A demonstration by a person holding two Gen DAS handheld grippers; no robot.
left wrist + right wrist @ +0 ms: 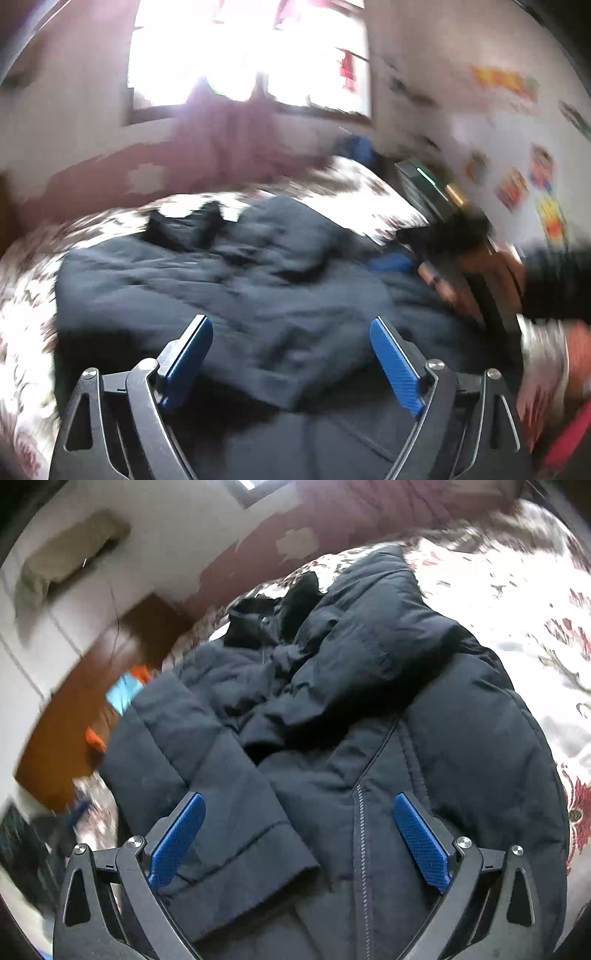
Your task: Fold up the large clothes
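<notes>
1. A dark navy padded jacket (369,701) lay spread on a bed covered with a floral bedspread (517,590); its zip (360,830) ran up the middle of the front, and a sleeve (207,775) lay folded across the body.
2. The left claw (291,354) stood wide open above the fabric with nothing between its blue pads (395,365).
3. The right claw (299,834) was equally spread, empty, hovering over the sleeve cuff and zip. In the left view the person's hand (476,280) held it at the jacket's far edge.
4. The step appeared to be between folds: one sleeve laid in, both claws free.
5. The next move likely called for pinching an outer edge or the hem through thick, springy padding, so a deep bite would be needed.
</notes>
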